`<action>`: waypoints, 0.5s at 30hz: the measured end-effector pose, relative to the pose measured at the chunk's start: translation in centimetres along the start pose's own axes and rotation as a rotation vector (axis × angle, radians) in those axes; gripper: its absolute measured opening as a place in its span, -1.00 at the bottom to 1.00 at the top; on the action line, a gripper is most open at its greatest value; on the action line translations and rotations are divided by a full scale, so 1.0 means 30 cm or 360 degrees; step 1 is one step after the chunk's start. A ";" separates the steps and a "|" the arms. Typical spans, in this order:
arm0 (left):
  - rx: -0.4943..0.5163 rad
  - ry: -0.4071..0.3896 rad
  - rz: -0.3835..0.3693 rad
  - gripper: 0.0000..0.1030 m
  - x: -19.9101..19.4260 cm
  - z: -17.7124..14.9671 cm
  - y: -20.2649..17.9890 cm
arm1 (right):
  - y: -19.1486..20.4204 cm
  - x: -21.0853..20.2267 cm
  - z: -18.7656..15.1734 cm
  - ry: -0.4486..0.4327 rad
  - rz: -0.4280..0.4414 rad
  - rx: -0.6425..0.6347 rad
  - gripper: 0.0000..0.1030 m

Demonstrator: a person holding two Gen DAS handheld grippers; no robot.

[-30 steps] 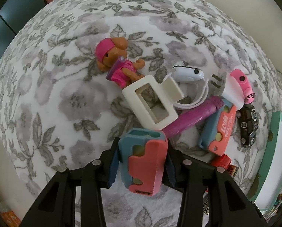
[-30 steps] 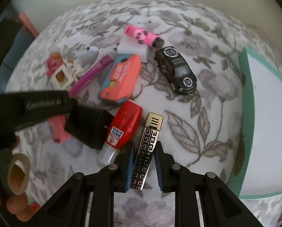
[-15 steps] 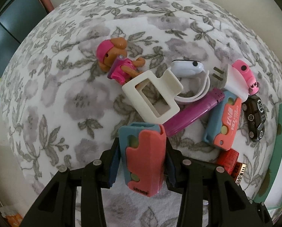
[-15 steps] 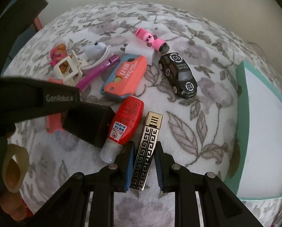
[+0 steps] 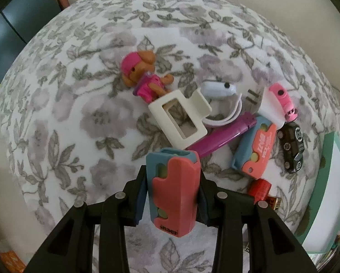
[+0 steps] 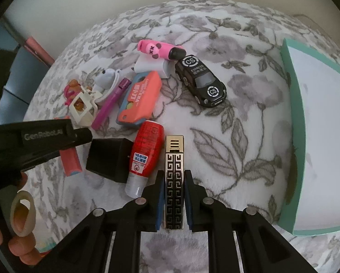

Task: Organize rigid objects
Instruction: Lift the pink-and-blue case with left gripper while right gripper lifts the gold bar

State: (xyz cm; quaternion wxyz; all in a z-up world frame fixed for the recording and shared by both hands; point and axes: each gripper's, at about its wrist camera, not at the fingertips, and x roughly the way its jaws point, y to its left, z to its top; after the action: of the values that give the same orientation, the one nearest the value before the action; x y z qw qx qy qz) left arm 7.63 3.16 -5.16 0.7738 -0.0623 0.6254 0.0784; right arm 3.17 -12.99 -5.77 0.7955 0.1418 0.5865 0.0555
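Clamping coral-blue case [image 5: 173,188], left gripper [image 5: 172,196] hides its sides; right gripper [image 6: 174,195] squeezes patterned lighter [image 6: 174,182].

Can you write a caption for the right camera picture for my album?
Right hand-held gripper clamps a gold-and-black lighter beside a red bottle.

"CS" on the black toy car [image 6: 200,84] (twice); "GenRobot.AI" on the left gripper [image 6: 42,134].

Left wrist view: red bottle [image 5: 259,186] beside the black toy car [image 5: 291,146] mostly hidden behind the gripper finger; only its end shows. Gold lighter [image 5: 275,202] beside it: a corner only. Teal tray [image 5: 329,159] cut by the right edge. Right wrist view: doll figure [image 6: 73,89] partly covered by the cream frame [image 6: 82,111]. Pink-and-blue case [image 6: 70,159] half hidden behind the left gripper body.
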 end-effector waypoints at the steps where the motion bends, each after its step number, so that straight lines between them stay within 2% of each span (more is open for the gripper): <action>1: -0.0010 -0.0009 -0.0006 -0.22 -0.011 0.001 0.003 | -0.008 -0.007 0.003 -0.0006 0.0020 0.0017 -0.68; 10: -0.0008 -0.0082 -0.0019 -0.22 -0.103 0.014 -0.007 | -0.008 -0.043 0.021 -0.0051 0.0056 0.0039 -0.68; 15: 0.0016 -0.0126 -0.0022 -0.22 -0.149 0.013 -0.030 | -0.027 -0.109 0.022 -0.0112 0.0073 0.0048 -0.68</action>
State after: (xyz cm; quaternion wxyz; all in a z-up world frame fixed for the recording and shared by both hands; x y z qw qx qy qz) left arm 7.26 2.16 -0.72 0.7988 -0.0595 0.5942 0.0722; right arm 2.74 -14.71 -2.82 0.8119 0.1691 0.5556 0.0597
